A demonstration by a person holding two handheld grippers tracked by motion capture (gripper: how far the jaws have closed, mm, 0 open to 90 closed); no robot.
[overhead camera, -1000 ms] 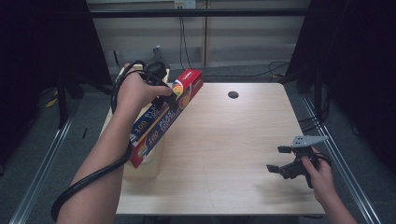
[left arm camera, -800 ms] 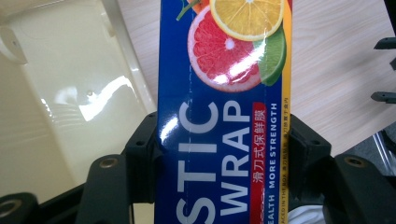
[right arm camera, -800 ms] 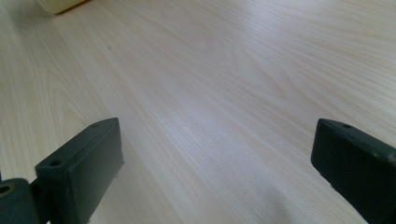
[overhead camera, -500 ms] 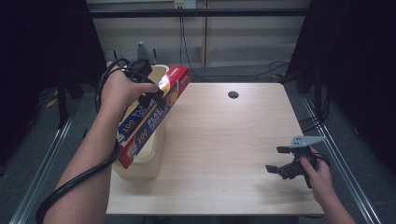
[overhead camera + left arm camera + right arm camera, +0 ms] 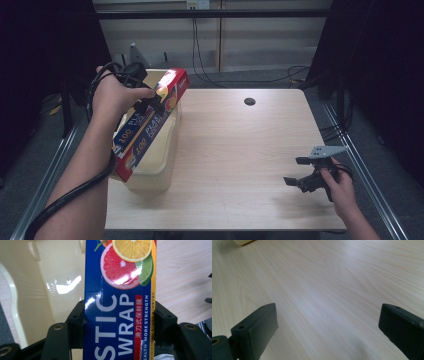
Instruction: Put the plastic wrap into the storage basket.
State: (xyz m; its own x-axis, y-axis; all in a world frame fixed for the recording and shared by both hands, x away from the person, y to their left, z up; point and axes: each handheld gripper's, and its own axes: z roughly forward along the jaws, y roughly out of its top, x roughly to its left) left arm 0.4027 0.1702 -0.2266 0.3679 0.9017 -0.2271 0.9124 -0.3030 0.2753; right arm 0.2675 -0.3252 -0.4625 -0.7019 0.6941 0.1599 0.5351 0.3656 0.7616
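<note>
The left gripper [image 5: 150, 102] had its two black jaws clamped on the sides of a long blue and red cardboard box of plastic wrap [image 5: 147, 127], printed with citrus slices, and held it slanting above a cream plastic bin [image 5: 167, 165] at the left edge of the pale wooden table [image 5: 240, 150]. The box's lower end seemed to hang over the bin's near rim, though contact was hard to judge. Well right of the bin, the right gripper [image 5: 296, 171] sat low over bare wood, jaws wide apart and holding nothing.
</note>
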